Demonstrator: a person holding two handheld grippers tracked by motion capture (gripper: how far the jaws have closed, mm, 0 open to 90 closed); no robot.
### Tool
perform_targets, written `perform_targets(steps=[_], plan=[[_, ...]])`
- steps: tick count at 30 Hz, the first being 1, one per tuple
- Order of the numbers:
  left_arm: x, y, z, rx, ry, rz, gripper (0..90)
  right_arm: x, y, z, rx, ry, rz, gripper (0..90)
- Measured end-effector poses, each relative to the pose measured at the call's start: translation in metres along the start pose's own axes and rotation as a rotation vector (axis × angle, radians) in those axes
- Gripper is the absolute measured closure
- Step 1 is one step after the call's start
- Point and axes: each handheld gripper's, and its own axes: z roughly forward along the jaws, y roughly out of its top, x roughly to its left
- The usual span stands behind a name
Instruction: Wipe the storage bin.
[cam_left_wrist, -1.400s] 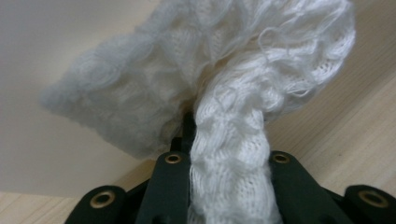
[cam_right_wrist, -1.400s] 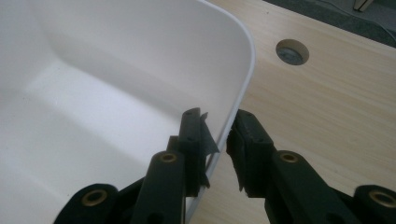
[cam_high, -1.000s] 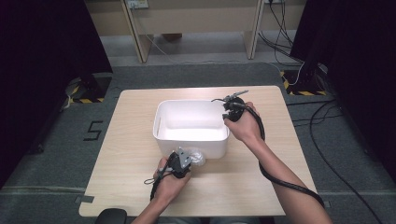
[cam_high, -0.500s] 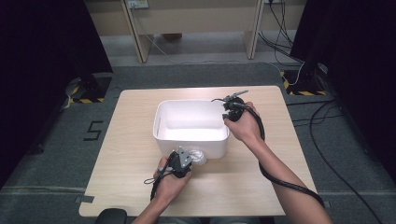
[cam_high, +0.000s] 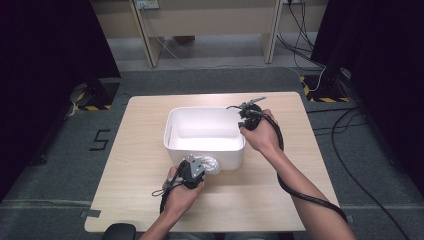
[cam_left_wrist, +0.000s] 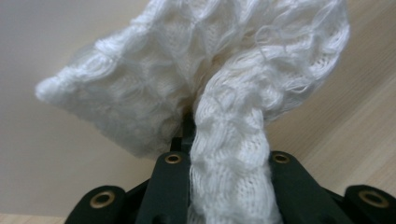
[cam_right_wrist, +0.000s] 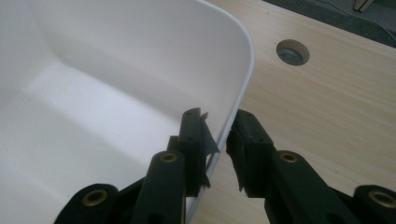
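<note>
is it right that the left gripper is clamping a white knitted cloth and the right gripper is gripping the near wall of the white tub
Not quite. The right gripper pinches the tub's right-hand wall near its far corner, not the near wall, as the high view shows. The left gripper is indeed shut on the white knitted cloth.

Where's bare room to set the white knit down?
Inside the white bin: bare floor. Tabletop left of the bin and the strip behind it are free. Crowded: front wall, where left tongs grip the knit cloth; right rim, right tongs.
</note>
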Motion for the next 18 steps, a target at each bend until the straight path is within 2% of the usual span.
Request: perform_targets(steps=[18], plan=[[0.0007,0.0013,-0.0014,0.003,0.001,0.006,77.5,-0.0005,-0.0055,0.0004,-0.039,0.009,0.005,73.4]])
